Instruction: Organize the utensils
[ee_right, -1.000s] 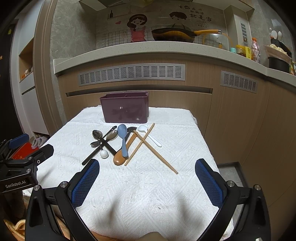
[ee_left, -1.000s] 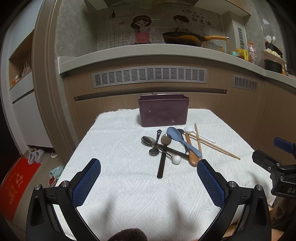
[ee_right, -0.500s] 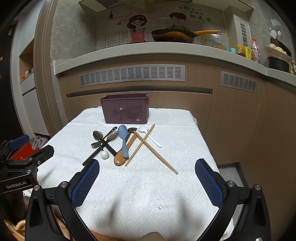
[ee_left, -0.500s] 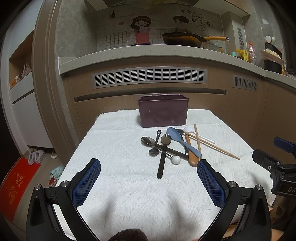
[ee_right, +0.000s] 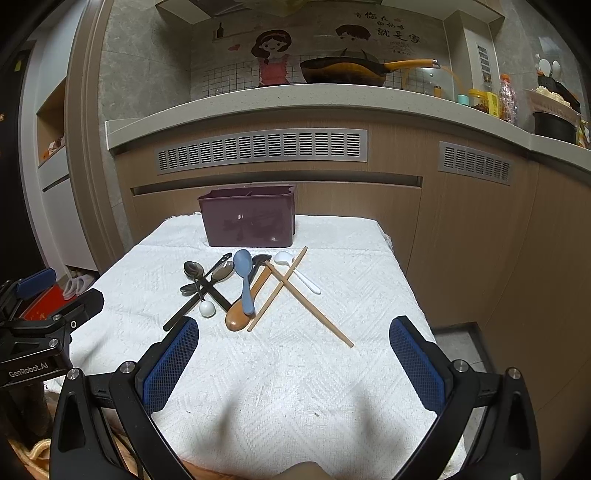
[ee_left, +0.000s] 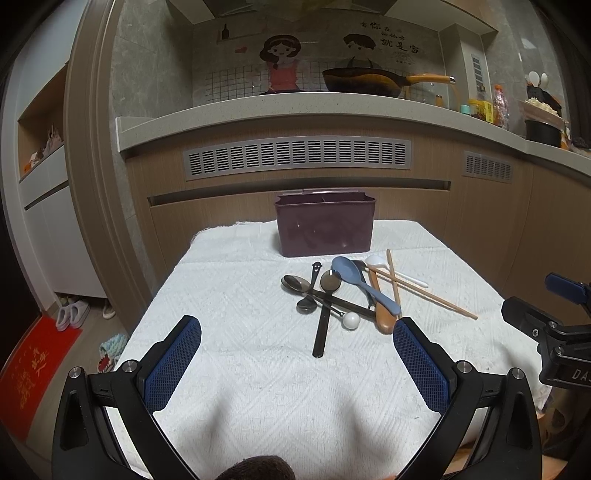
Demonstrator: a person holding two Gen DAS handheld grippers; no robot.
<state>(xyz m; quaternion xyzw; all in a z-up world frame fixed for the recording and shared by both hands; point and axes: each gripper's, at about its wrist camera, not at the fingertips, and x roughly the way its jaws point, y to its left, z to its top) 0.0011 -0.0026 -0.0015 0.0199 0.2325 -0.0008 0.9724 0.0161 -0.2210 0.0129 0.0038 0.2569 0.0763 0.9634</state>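
White cloth (ee_left: 240, 288): utensil pile (ee_left: 343, 295) before bin (ee_left: 325, 229); both tools wide apart, empty.

We read "GenRobot.AI" in white on the black body of the left gripper (ee_right: 27, 369) in the right wrist view, the letters "DA" on the right gripper (ee_left: 570, 374) in the left wrist view, and Chinese characters, too small to make out, on the wall sticker (ee_left: 388, 35).

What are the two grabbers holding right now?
Nothing. The left gripper and right gripper are both open and empty. The spoons and chopsticks lie on the cloth, in front of the box.
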